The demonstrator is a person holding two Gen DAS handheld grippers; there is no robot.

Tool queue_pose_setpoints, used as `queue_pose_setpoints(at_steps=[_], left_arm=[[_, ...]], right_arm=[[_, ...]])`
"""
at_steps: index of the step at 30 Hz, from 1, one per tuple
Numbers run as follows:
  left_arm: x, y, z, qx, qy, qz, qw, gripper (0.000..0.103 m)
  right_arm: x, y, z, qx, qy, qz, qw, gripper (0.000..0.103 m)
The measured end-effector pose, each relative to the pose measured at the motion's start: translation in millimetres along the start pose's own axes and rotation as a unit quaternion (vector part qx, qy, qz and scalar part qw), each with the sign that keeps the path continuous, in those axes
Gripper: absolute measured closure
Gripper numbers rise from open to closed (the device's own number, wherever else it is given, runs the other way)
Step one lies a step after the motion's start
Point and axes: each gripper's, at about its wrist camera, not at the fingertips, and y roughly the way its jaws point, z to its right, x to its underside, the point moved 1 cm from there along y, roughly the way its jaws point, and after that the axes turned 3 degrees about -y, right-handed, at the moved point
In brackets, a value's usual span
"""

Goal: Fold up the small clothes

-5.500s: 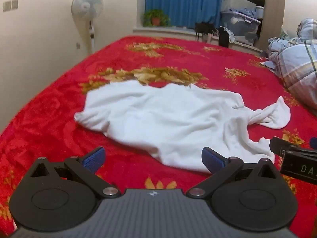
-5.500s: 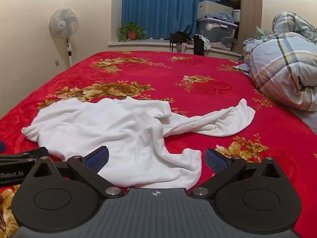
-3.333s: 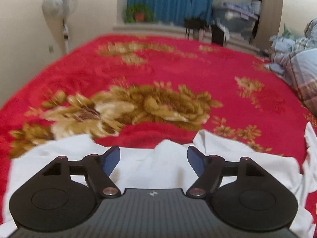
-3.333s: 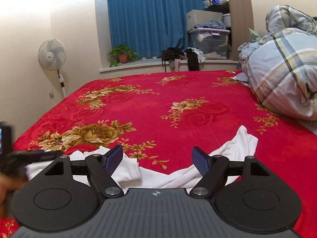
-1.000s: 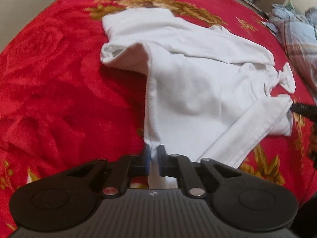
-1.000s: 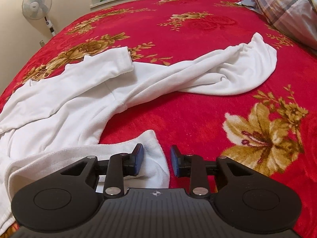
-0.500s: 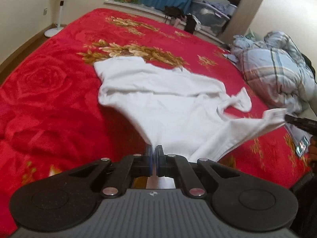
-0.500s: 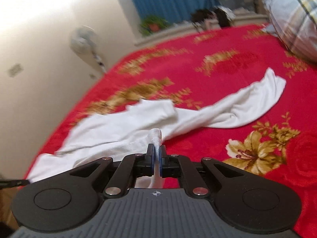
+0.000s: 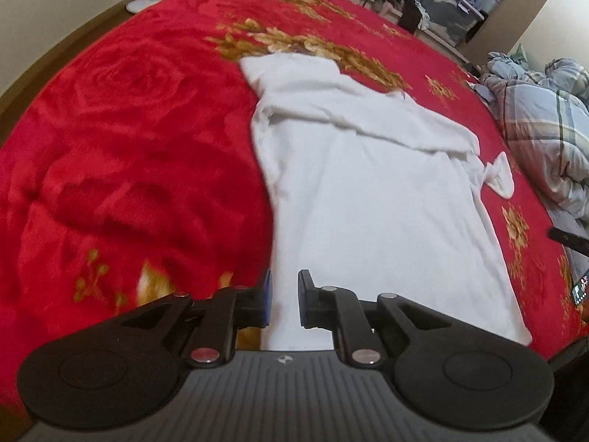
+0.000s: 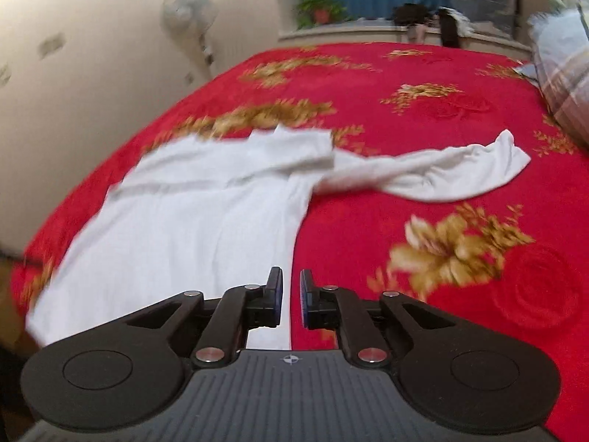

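Your red plush bedspread with gold flowers [image 9: 129,140] fills both views, and the white long-sleeved cotton garment [image 9: 368,202] lies spread flat across mid-frame. Your left gripper [image 9: 283,300] and right gripper [image 10: 291,300], bottom centre, have just been opening; each stands slightly parted over the near hem, gripping nothing.

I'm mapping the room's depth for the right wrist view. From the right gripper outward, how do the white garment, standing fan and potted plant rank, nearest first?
1. White garment: on the bed, directly ahead of the right gripper.
2. Standing fan: left, by the wall.
3. Potted plant: on the far window ledge.
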Motion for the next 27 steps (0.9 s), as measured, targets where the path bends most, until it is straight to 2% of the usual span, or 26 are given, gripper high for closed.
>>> queue_pose_setpoints(at_steps=[6, 8, 9, 11, 15, 18, 19, 20, 21, 22, 25, 27], left_arm=[[-31.7, 20.7, 34.6, -0.004, 0.005, 0.037, 0.9993, 0.085], [-41.3, 29.8, 49.9, -0.003, 0.016, 0.051, 0.9986, 0.084], [-45.2, 34.7, 58.0, -0.003, 0.022, 0.056, 0.9982, 0.084], [-52.9, 45.5, 75.2, -0.001, 0.042, 0.066, 0.9969, 0.084], [-65.7, 66.9, 110.5, 0.008, 0.098, 0.088, 0.9912, 0.079], [-79.4, 92.5, 136.9, 0.017, 0.133, 0.098, 0.9862, 0.070], [-84.0, 101.6, 146.2, 0.018, 0.139, 0.101, 0.9849, 0.068], [-89.7, 113.8, 158.1, 0.022, 0.146, 0.103, 0.9836, 0.065], [-94.3, 125.8, 169.1, 0.028, 0.151, 0.103, 0.9828, 0.063], [-98.7, 137.5, 181.5, 0.033, 0.154, 0.103, 0.9821, 0.058], [-110.0, 179.1, 223.0, 0.051, 0.160, 0.098, 0.9809, 0.047], [-115.2, 208.4, 253.0, 0.059, 0.161, 0.089, 0.9811, 0.047]], right_arm=[[-30.8, 99.7, 17.8, 0.036, 0.076, -0.015, 0.996, 0.091], [-39.7, 127.7, 19.4, 0.036, 0.093, -0.018, 0.995, 0.090], [-43.4, 137.0, 20.6, 0.035, 0.098, -0.015, 0.994, 0.088], [-50.7, 158.7, 23.8, 0.038, 0.107, -0.016, 0.993, 0.070], [-56.9, 199.8, 40.2, 0.052, 0.142, -0.032, 0.988, 0.067], [-61.9, 214.8, 53.0, 0.046, 0.162, -0.027, 0.985, 0.067], [-63.8, 216.6, 56.9, 0.045, 0.165, -0.023, 0.985, 0.067], [-64.9, 217.3, 60.3, 0.042, 0.170, -0.022, 0.984, 0.075], [-65.3, 216.8, 63.6, 0.042, 0.175, -0.020, 0.983, 0.083], [-65.9, 216.1, 66.4, 0.040, 0.181, -0.020, 0.983, 0.096], [-71.0, 204.6, 74.1, 0.029, 0.191, 0.000, 0.981, 0.098], [-78.1, 188.2, 77.4, 0.032, 0.187, 0.029, 0.981, 0.099]])
